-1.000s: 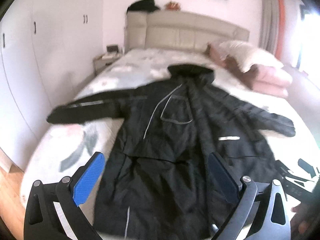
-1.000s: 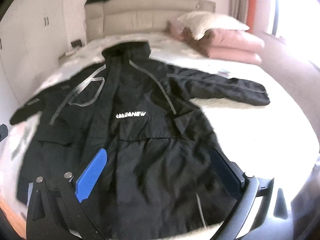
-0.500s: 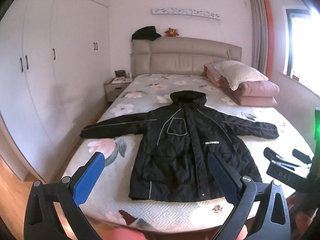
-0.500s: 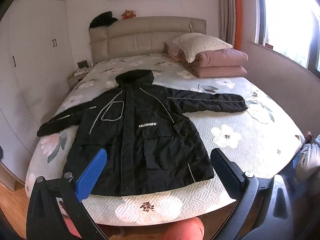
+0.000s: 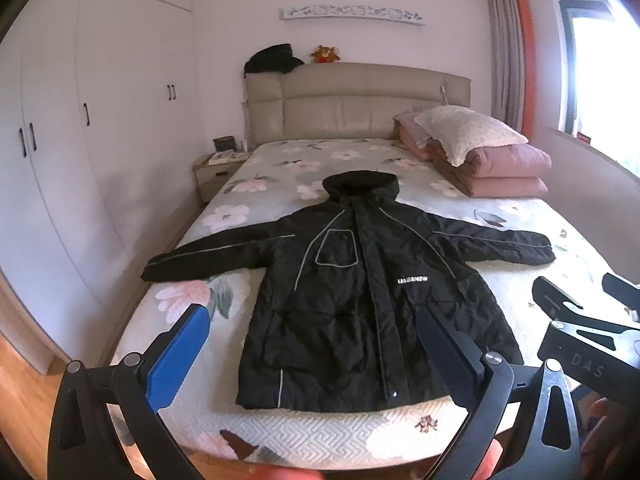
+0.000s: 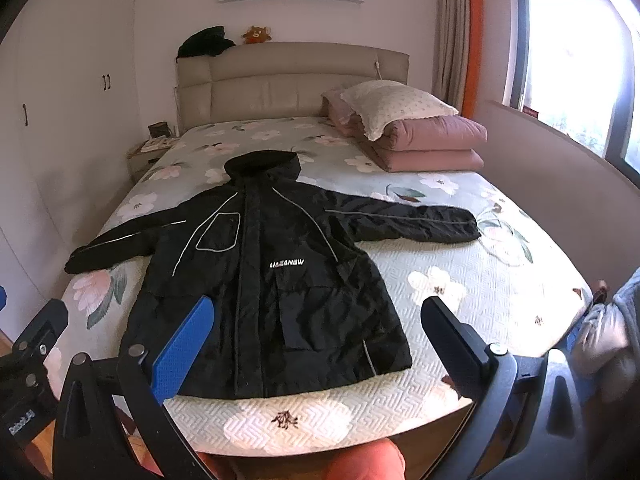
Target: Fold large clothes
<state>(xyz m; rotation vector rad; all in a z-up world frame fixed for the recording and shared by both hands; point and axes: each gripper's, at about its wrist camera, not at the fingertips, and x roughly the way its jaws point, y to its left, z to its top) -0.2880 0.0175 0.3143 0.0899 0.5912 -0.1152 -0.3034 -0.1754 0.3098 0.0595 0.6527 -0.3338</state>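
A large black hooded coat lies flat and front up on the flowered bed, sleeves spread to both sides, hem near the foot edge. It also shows in the right wrist view. My left gripper is open and empty, held back from the bed's foot, above the hem. My right gripper is open and empty, also off the bed's foot. The right gripper's body shows at the right edge of the left wrist view.
A pillow on folded pink quilts sits at the bed's far right. A padded headboard stands behind, white wardrobes and a nightstand to the left. A window is at the right. Wooden floor lies below.
Both grippers have drawn back from close over the coat to beyond the bed's foot, so the whole coat and room show. The coat has not moved.
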